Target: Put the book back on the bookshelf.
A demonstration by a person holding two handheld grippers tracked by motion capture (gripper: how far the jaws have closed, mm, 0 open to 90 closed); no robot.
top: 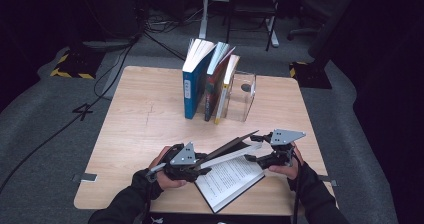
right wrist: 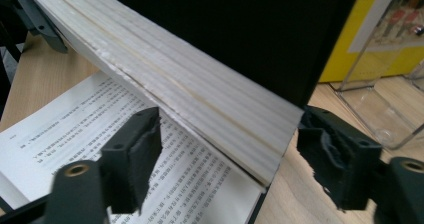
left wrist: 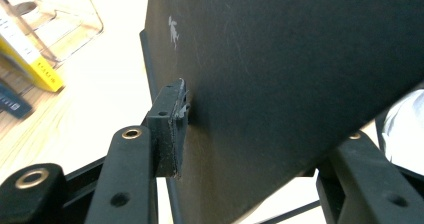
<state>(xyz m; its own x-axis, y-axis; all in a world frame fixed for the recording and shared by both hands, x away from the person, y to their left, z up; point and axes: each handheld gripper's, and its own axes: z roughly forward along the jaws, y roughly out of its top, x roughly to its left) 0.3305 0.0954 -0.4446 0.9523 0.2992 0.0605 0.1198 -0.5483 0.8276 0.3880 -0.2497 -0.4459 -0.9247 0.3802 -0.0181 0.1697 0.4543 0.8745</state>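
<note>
A book lies open at the table's front, its printed page (top: 231, 180) flat on the wood. Its other half is raised at a slant, black cover (top: 227, 146) facing up. My left gripper (top: 206, 164) takes that raised half near the spine. In the left gripper view one pad (left wrist: 170, 129) lies flat against the cover (left wrist: 280, 64), and the other jaw comes out from under the cover's edge. My right gripper (top: 253, 148) is open. Its jaws (right wrist: 232, 159) stand on either side of the page block's corner (right wrist: 200, 99), with gaps showing on both sides.
Three books (top: 210, 81) stand upright at the back of the table, leaning on a clear acrylic bookend (top: 242, 96). The bookend (right wrist: 380, 109) is close behind the raised half. Bare wood (top: 140, 129) spreads to the left. Chair legs and cables lie on the floor beyond.
</note>
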